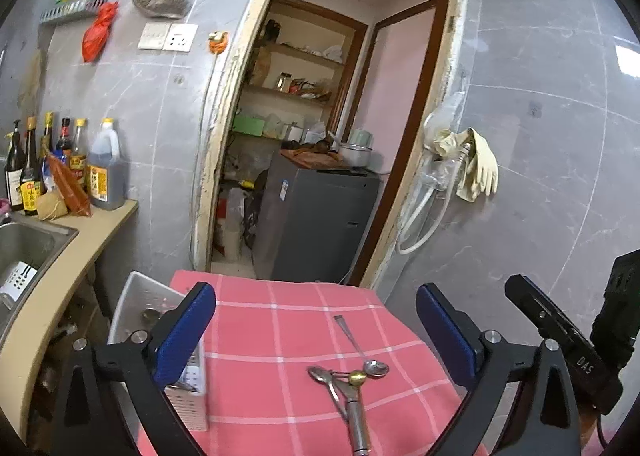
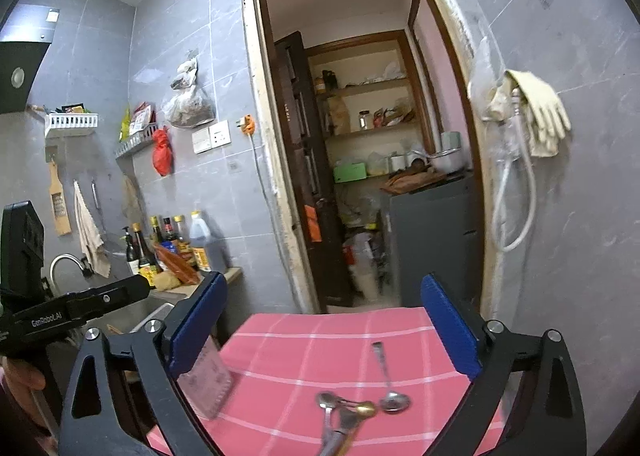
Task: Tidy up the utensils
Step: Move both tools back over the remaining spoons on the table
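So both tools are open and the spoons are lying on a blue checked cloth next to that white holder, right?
Nearly. The cloth is pink-red with white check lines, not blue; only the tools' pads are blue. The left wrist view shows it plainly. The rest holds: left tool and right tool are open, spoons beside the white holder.

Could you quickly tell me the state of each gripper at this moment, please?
Left gripper: open, holding nothing, above the pink checked cloth.
Right gripper: open, holding nothing; the spoons lie on the cloth below it.

"DAS" is printed on the right hand-held gripper (image 1: 568,352); "GenRobot.AI" is printed on the left hand-held gripper (image 2: 76,312).
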Tool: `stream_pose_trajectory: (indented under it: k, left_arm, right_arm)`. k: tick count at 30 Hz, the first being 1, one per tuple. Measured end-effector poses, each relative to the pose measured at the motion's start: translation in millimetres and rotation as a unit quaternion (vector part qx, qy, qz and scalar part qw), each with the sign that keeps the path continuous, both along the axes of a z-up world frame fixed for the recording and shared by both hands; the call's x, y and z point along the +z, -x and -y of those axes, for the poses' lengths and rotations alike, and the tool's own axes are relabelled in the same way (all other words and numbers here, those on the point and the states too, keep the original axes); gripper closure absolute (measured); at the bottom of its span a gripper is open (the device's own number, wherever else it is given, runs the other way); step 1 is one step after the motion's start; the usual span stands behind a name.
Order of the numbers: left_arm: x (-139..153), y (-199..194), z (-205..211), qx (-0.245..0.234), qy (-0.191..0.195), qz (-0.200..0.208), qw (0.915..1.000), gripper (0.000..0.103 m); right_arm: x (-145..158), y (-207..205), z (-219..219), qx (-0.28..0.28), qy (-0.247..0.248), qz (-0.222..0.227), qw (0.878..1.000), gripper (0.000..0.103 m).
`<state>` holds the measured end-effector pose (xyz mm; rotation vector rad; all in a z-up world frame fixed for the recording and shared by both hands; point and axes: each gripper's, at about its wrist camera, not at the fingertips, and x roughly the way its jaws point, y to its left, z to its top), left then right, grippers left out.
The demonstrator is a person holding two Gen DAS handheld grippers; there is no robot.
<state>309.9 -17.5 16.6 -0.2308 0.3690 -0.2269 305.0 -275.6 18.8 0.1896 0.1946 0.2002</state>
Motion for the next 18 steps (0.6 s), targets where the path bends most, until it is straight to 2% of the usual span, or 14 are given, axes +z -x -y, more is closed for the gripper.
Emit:
stream_pose_trajectory:
  k: [7, 18]
  left_arm:
    - [-13.1, 5.4, 35.3, -0.004, -0.028, 0.008, 0.9996, 0.001]
    - [-67.8, -4.9, 73.6, -0.043, -0.055, -0.050, 0.9963, 0.001]
  right_arm:
    - [-11.0, 6.5, 25.9, -0.016, 0.015, -0.013, 1.000, 0.003]
    - [-68.8, -9.7, 55.1, -0.032, 0.020, -0.078, 0.996, 0.004]
